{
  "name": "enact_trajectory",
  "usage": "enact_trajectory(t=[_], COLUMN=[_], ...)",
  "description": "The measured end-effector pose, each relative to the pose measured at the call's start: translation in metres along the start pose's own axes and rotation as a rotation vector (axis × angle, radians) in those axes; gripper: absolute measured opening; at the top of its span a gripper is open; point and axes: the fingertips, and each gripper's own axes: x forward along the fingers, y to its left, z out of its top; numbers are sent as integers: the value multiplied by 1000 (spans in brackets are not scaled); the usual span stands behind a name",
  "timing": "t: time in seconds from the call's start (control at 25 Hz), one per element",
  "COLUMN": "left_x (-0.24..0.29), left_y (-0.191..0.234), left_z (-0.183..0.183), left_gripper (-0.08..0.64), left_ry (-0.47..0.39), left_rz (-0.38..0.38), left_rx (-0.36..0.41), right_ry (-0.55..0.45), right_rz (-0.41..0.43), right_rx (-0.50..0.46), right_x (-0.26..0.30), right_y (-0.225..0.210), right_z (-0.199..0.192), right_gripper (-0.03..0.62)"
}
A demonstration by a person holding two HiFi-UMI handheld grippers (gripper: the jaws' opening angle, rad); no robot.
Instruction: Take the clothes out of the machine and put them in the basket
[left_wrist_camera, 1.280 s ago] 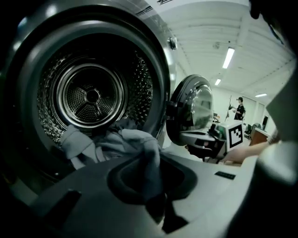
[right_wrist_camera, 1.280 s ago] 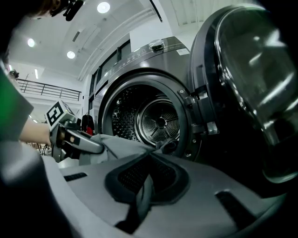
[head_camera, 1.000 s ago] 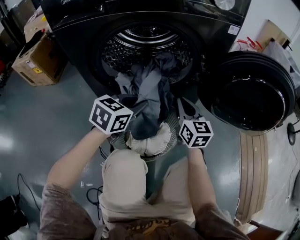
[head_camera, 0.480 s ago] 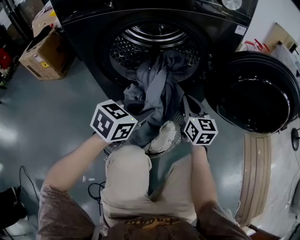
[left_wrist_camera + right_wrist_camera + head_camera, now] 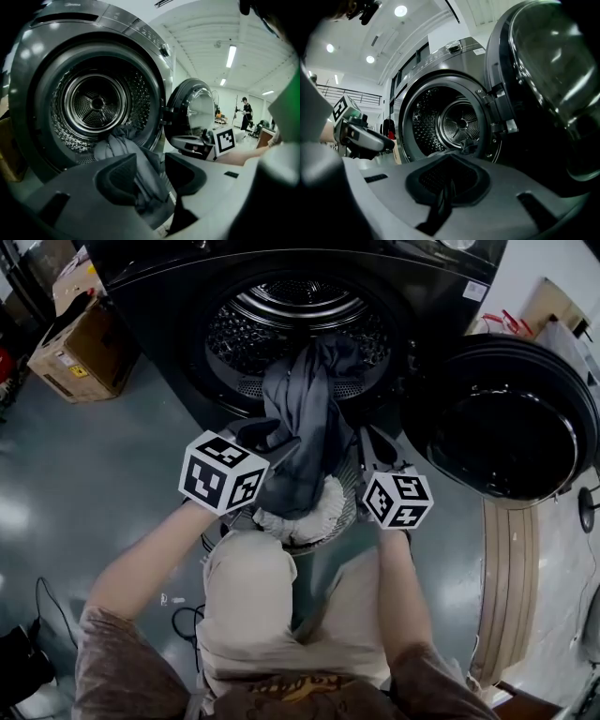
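Note:
A grey garment (image 5: pixel 305 418) hangs out of the washing machine drum (image 5: pixel 300 324) and down into the mesh basket (image 5: pixel 349 491), on top of a white cloth (image 5: pixel 305 519). My left gripper (image 5: pixel 272 442) is at the garment's left side. In the left gripper view its jaws (image 5: pixel 150 160) are opening, and the grey garment (image 5: pixel 123 146) lies loose between the parted pads. My right gripper (image 5: pixel 373 448) is just right of the garment, over the basket's rim. In the right gripper view it (image 5: pixel 449 164) is shut, with no cloth visible in it.
The round machine door (image 5: pixel 506 427) stands open on the right. A cardboard box (image 5: pixel 75 343) sits on the floor at the left, and a wooden board (image 5: pixel 506 587) lies at the right. Cables (image 5: pixel 183 615) trail by my left knee. A person (image 5: pixel 244 112) stands far off.
The left jaws have parted around the grey garment, which now hangs straighter from the drum into the basket. The right gripper has kept still.

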Motion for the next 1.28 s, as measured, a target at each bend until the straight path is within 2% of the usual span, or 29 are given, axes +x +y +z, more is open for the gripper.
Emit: enact_trajectory(t=[0.36,0.68,1.04,1.28], left_x=[43,97,151,173], left_y=[42,87,119,144], left_z=[17,13,11,9], left_gripper=[249,297,356,402], left_ry=[-77,-84,2,59], left_rz=[55,149,211,221], left_rx=[-50,-35,18,-24], right_ry=[0,0,3,13], right_rz=[-2,-11,-4,-20], right_rx=[-6,-3,-26,-31], right_x=[-2,-6,-7,-12], right_y=[3,2,6,-1], right_z=[0,3,4,2], right_gripper=[-3,-3,-3,-3])
